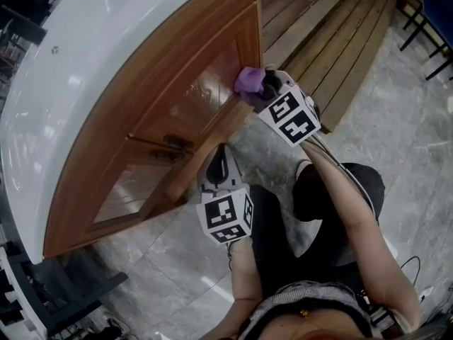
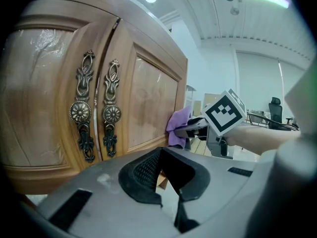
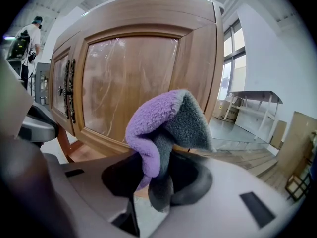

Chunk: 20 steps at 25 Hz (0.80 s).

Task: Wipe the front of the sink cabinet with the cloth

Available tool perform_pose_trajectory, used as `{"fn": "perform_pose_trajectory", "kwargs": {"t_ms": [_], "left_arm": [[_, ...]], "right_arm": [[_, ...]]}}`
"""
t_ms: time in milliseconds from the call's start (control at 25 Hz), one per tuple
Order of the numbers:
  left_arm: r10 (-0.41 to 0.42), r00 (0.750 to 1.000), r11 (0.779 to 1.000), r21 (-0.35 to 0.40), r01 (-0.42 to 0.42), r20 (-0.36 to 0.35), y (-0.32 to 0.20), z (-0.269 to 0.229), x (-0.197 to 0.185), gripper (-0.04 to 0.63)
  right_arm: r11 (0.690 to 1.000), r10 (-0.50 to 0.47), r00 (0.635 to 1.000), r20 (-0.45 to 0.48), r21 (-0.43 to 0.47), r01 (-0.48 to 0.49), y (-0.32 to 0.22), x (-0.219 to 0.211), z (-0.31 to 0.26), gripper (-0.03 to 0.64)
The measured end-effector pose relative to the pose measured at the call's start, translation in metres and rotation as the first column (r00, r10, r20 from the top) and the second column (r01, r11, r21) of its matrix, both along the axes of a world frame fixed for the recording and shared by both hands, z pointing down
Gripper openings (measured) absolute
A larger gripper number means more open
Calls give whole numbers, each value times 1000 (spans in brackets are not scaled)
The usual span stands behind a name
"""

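The sink cabinet (image 1: 177,112) has glossy wooden doors under a white countertop (image 1: 92,69). My right gripper (image 1: 267,91) is shut on a purple and grey cloth (image 1: 248,82), which is pressed on the right door near its lower right corner. The right gripper view shows the cloth (image 3: 163,128) bunched between the jaws in front of the door panel (image 3: 124,73). My left gripper (image 1: 218,163) hangs lower, by the cabinet's bottom rail, shut with nothing in it. From the left gripper view I see the ornate handles (image 2: 94,110), the cloth (image 2: 177,128) and the right gripper (image 2: 193,128).
A slatted wooden platform (image 1: 333,34) lies right of the cabinet on the marble floor (image 1: 417,133). Chair legs (image 1: 425,27) stand at the top right. A dark rack (image 1: 42,296) sits at the bottom left. A person (image 3: 27,38) stands far off.
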State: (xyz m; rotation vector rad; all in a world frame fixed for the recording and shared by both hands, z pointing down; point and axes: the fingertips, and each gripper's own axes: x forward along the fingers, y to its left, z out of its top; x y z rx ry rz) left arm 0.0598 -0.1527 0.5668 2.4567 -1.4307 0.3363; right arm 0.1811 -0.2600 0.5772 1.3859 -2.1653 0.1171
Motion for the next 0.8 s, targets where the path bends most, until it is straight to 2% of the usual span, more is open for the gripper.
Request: {"fn": "perform_pose_trajectory", "kwargs": {"t_ms": [480, 800], "left_arm": [[-26, 999, 1000, 0, 26, -39, -3, 8, -13, 0], [-62, 997, 998, 4, 62, -39, 3, 3, -29, 0]], "right_arm": [[997, -74, 997, -6, 14, 75, 36, -31, -7, 179], [985, -171, 985, -14, 13, 171, 60, -67, -9, 179]]}}
